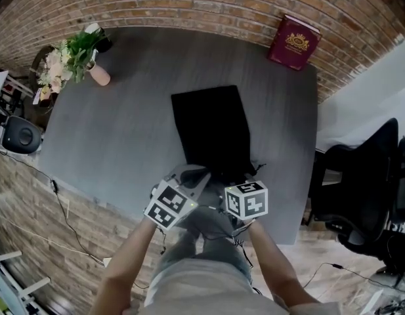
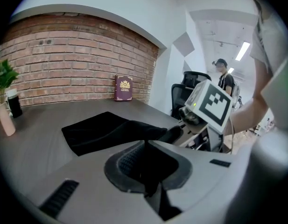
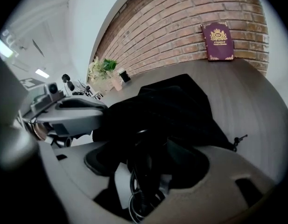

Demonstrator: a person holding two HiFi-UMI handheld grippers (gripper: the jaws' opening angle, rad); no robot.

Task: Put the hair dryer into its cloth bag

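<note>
The black cloth bag (image 1: 212, 126) lies flat in the middle of the grey table (image 1: 117, 130), its mouth toward me. My left gripper (image 1: 197, 176) is at the near left of that mouth, and in the left gripper view (image 2: 144, 148) its jaws are shut on a thin fold of the bag's rim (image 2: 134, 132). My right gripper (image 1: 245, 178) is at the near right. In the right gripper view (image 3: 151, 146) its jaws stand wide, with the dark hair dryer (image 3: 148, 160) and its coiled cord (image 3: 133, 200) between them at the bag's mouth (image 3: 181, 101). Most of the dryer is hidden in shadow.
A maroon book (image 1: 294, 41) leans on the brick wall at the far right. A pink vase of flowers (image 1: 74, 58) stands at the far left corner. A black office chair (image 1: 366, 189) is right of the table, and a dark speaker (image 1: 18, 133) on its left. A person (image 2: 223, 78) stands in the background.
</note>
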